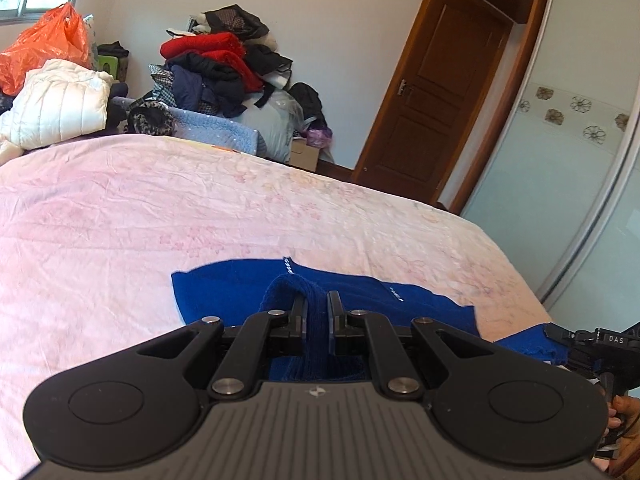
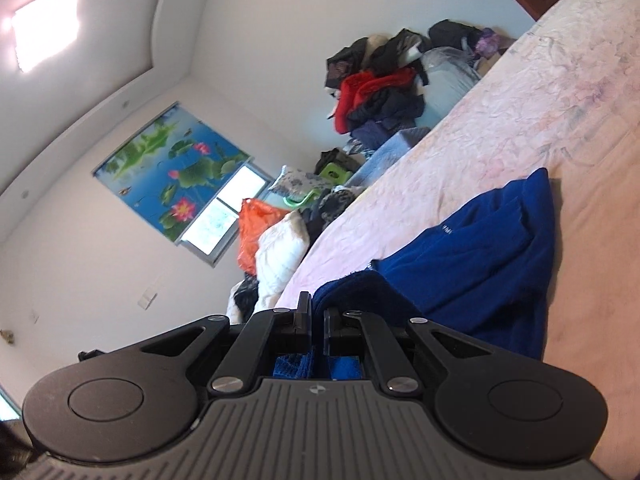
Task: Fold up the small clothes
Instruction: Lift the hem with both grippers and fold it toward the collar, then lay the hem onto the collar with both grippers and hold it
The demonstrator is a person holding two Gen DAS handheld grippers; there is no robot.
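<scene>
Bed: a wide bed [image 1: 160, 220] under a pale pink flowered sheet fills the middle of the left wrist view and runs up the right side of the tilted right wrist view
Wardrobe and door: a frosted sliding wardrobe door [image 1: 560, 152] at right, a brown wooden door [image 1: 432, 92] just left of it
Clothes heap: red and dark garments [image 1: 224, 64] piled at upper centre, beyond the bed's far edge
Padded jacket: a white quilted jacket [image 1: 60, 108] at left, with an orange plastic bag [image 1: 44, 48] behind it
Blue garment: a royal blue knit garment [image 1: 360, 296] lies on the sheet at lower centre, its near edge lifted in two places
Left gripper: the left gripper [image 1: 317, 312] is clenched on a ribbed fold of the blue garment
Right gripper: the right gripper [image 2: 316, 316] is clamped on another bunched edge of the blue garment, lower centre of its own view
</scene>
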